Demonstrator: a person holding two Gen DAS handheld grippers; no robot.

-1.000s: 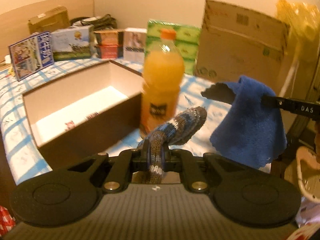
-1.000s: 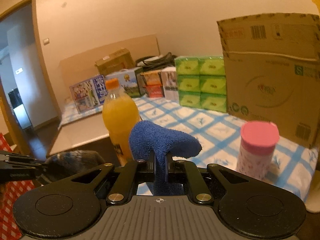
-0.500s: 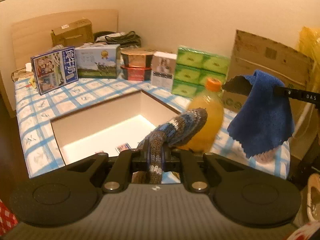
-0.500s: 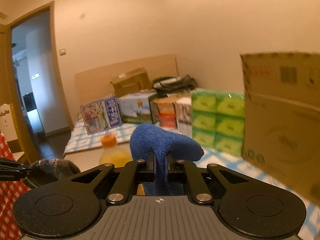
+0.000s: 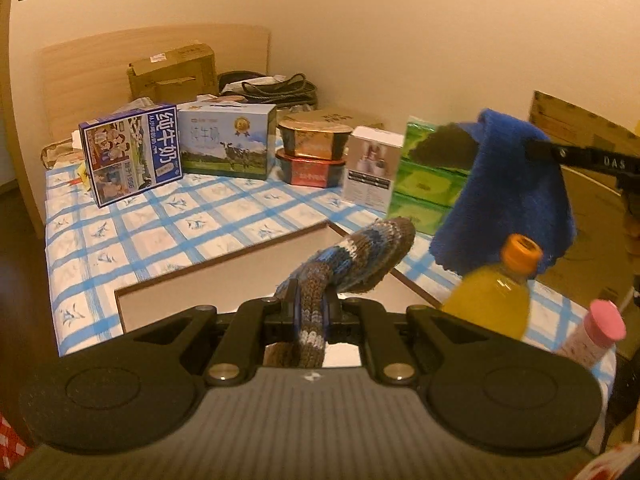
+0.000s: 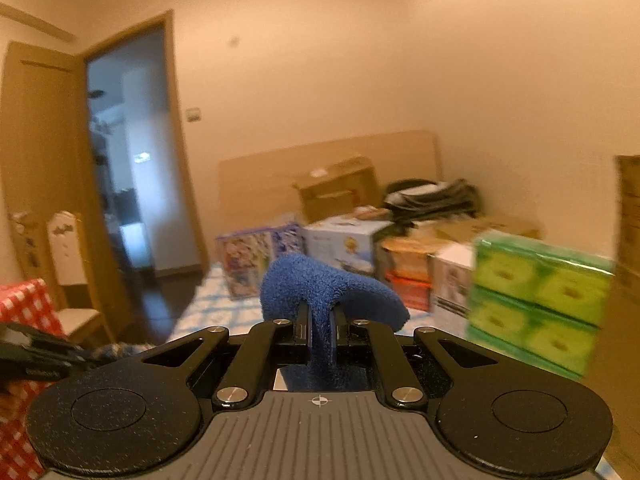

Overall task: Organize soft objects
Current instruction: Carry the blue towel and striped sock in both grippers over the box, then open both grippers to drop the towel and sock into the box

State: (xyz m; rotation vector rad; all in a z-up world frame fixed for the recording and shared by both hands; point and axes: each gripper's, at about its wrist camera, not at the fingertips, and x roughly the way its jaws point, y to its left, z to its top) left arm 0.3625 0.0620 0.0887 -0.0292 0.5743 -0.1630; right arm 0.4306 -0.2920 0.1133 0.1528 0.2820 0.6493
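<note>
Both tools raised | left tool clamps knit sock (drooping) | right tool clamps blue cloth

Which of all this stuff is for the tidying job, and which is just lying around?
For the job:
- knitted sock, pinched in the left tongs
- blue cloth, pinched in the right tongs
- open box, probably where they go

Just lying about:
- orange juice bottle
- pink-lidded cup
- milk cartons
- green tissue packs
</note>
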